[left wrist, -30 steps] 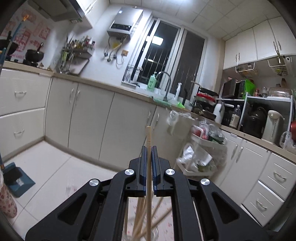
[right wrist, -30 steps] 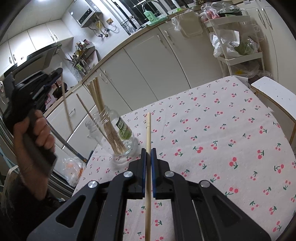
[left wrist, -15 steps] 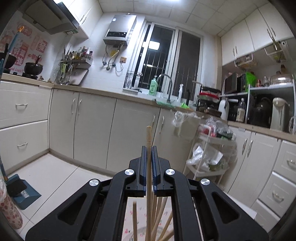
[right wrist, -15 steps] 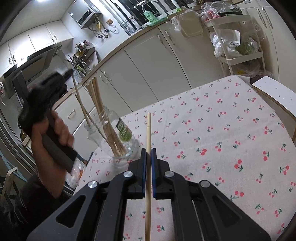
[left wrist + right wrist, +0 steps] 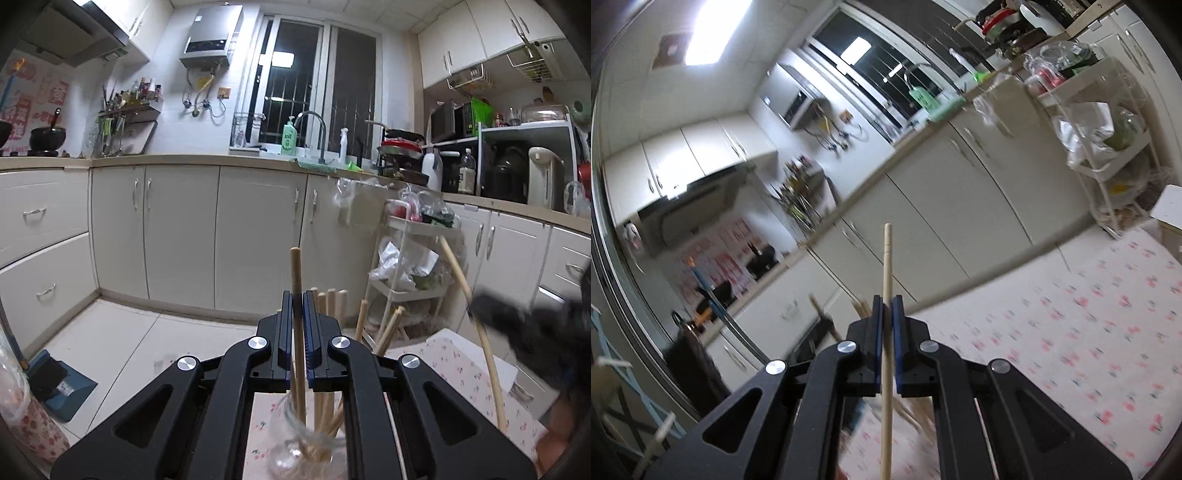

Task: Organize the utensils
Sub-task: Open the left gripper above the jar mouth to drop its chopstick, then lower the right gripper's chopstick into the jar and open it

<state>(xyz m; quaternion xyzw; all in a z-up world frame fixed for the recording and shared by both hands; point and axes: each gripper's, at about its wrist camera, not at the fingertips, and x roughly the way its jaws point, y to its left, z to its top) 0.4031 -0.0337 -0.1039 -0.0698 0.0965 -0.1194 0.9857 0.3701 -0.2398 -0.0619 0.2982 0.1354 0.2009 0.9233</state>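
My left gripper (image 5: 297, 295) is shut on a wooden chopstick (image 5: 295, 269) held upright, its lower end inside a clear glass jar (image 5: 291, 448) that holds several other chopsticks (image 5: 334, 306). My right gripper (image 5: 887, 301) is shut on another wooden chopstick (image 5: 887, 258), also upright. In the left wrist view the right gripper (image 5: 524, 325) appears blurred at the right with its chopstick (image 5: 469, 299) tilted toward the jar. In the right wrist view the tops of the jar's chopsticks (image 5: 862, 308) show just left of the fingers; the jar itself is hidden.
The jar stands on a table with a white cherry-print cloth (image 5: 1071, 325). Cream kitchen cabinets (image 5: 184, 229) run behind, with a sink and tap (image 5: 314, 125). A white trolley with bags (image 5: 410, 266) stands past the table. A blue dustpan (image 5: 55, 384) lies on the floor.
The right gripper has swung up and left toward the jar, its view now blurred. The left gripper has lowered its chopstick further into the jar.
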